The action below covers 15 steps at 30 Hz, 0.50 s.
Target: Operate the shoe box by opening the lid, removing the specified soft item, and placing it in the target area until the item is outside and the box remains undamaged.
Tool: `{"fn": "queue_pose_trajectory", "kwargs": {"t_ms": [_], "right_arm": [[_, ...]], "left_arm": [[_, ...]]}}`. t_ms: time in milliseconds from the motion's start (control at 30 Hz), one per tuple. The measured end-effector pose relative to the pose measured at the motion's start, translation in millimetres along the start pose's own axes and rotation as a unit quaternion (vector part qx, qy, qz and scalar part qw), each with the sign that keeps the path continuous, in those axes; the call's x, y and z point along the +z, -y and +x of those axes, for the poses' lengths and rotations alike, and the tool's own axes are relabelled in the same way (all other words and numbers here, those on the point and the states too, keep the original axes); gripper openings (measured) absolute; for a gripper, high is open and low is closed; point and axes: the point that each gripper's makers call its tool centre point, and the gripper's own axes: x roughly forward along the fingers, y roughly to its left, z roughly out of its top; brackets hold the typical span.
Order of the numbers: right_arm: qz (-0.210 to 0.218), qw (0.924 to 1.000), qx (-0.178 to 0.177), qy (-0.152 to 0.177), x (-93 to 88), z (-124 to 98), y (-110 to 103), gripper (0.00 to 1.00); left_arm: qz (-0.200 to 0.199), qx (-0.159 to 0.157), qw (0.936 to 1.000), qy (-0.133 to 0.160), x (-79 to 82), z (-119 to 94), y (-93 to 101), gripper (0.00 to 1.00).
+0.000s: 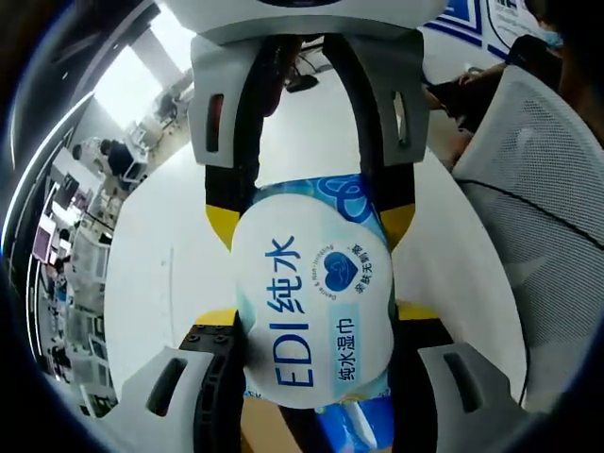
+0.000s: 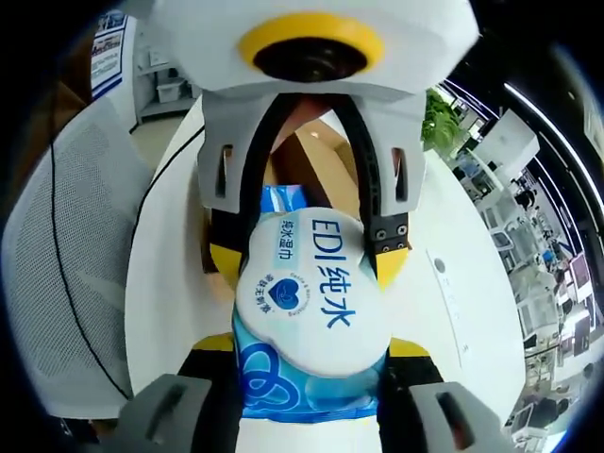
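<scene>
**Both tongs grip the wipes pack**

The left tongs (image 1: 312, 326) and right tongs (image 2: 311, 363) each clamp one end of the wipes pack (image 1: 313, 316), meeting head-on over the white tabletop (image 1: 170, 245). The pack, blue with a white lid flap marked "EDI", hangs between them above the tabletop. Behind the pack, a brown shape, probably the shoe box (image 2: 311, 156), lies far. A mesh chair (image 2: 80, 245) stands left.

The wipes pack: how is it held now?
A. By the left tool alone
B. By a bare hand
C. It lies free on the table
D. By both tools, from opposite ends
D: the wipes pack sits between the left tool and the right tool, each clamping one end.
</scene>
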Motion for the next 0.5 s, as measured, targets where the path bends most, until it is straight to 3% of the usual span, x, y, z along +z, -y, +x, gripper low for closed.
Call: {"fn": "queue_pose_trajectory", "kwargs": {"t_ms": [500], "right_arm": [[-0.008, 0.9999, 0.010, -0.006, -18.1, 2.5, 23.2, 0.54]], "left_arm": [[-0.012, 0.000, 0.9999, 0.002, 5.7, 18.1, -21.8, 0.60]]}}
